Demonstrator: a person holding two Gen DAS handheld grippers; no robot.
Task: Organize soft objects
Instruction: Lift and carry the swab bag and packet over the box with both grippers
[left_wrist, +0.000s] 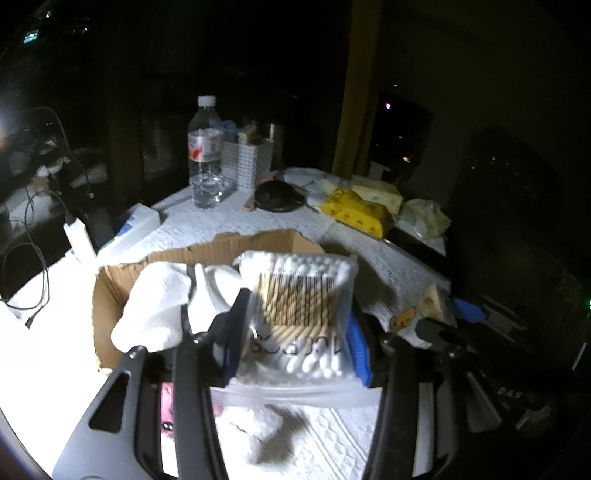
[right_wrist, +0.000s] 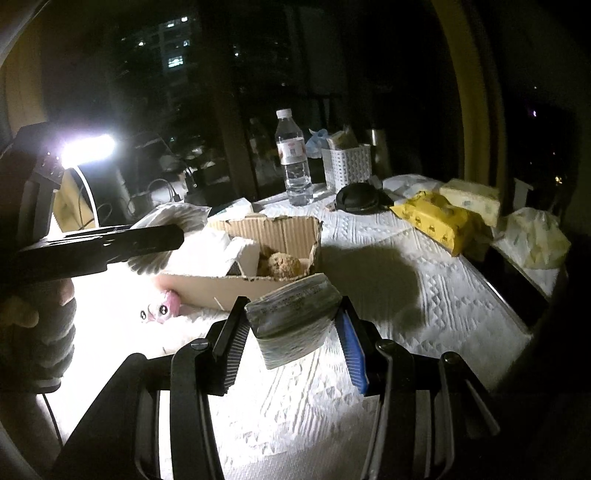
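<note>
Left wrist view: a clear bag of cotton swabs (left_wrist: 299, 317) is clamped between the jaws of the left gripper (left_wrist: 295, 332) and is held just above the near side of a torn cardboard box (left_wrist: 207, 254), apparently so that it can be lowered in beside the white folded cloth (left_wrist: 155, 306) already lying there. In the right wrist view, a wrapped stack of cotton pads (right_wrist: 295, 317) is clamped between the jaws of the right gripper (right_wrist: 291, 332), carried clear of the counter (right_wrist: 424, 295) just in front of the box's low front wall; a brown plush toy (right_wrist: 282, 264) is seen inside, at the box's right end. A pink plush (right_wrist: 162, 308) lies outside the box, touching its front wall on the left, and is judged not yet sorted. Yellow tissue packs (right_wrist: 439, 221) and a pale crumpled bag (right_wrist: 535, 236) are set along the counter's right edge, well apart from the box, while a water bottle (right_wrist: 293, 158) and a white basket (right_wrist: 347, 166) stand behind it. Open textured cloth is left to the right of the box, giving the right gripper room for approach. The ragged box rim could snag thin plastic, so a descent from above seems safer than a sideways push.
</note>
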